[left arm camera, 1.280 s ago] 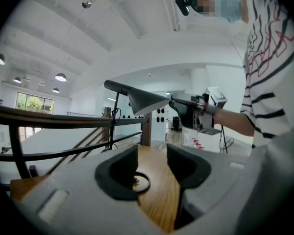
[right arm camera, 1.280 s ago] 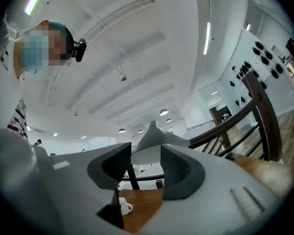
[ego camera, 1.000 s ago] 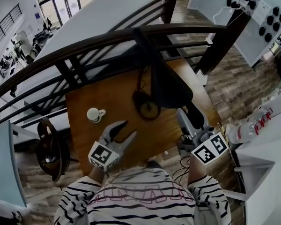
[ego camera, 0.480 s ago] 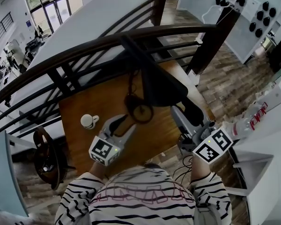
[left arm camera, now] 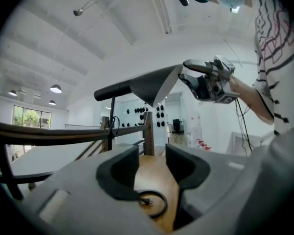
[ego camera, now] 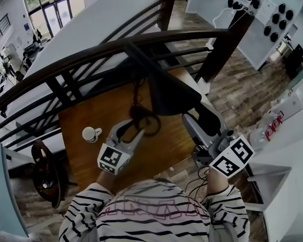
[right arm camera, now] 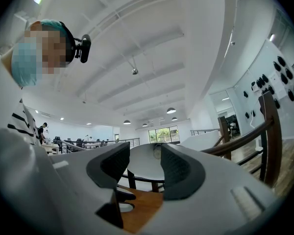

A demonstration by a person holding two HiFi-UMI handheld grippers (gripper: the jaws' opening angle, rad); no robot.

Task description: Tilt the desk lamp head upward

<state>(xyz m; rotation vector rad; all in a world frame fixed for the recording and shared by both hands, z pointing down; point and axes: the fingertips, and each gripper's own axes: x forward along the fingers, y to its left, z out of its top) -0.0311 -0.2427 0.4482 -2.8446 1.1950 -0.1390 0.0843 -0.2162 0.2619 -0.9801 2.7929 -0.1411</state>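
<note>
The black desk lamp stands on the wooden table (ego camera: 86, 158). Its wide head (ego camera: 174, 97) hangs over the table's right side, and its ring-shaped base (ego camera: 147, 123) lies mid-table. From below, in the left gripper view, the lamp head (left arm camera: 149, 84) shows with a pale underside. My left gripper (ego camera: 129, 131) is open, its tips just short of the base ring (left arm camera: 155, 203), which shows low between the jaws. My right gripper (ego camera: 199, 123) sits just under the head's near edge, open, nothing between its pads (right arm camera: 179, 168). From the left gripper view, the right gripper (left arm camera: 210, 80) is beside the head's edge.
A white cup (ego camera: 90, 133) stands on the table's left part. A dark curved wooden railing (ego camera: 65, 67) runs behind the table, with a post (ego camera: 219, 52) at the right. A white counter (ego camera: 288, 150) lies to the right and a dark wheel-like object (ego camera: 45, 175) to the left.
My left gripper has moved forward and right, up to the lamp's base ring. The right gripper has stayed under the lamp head. The head camera has shifted slightly.
</note>
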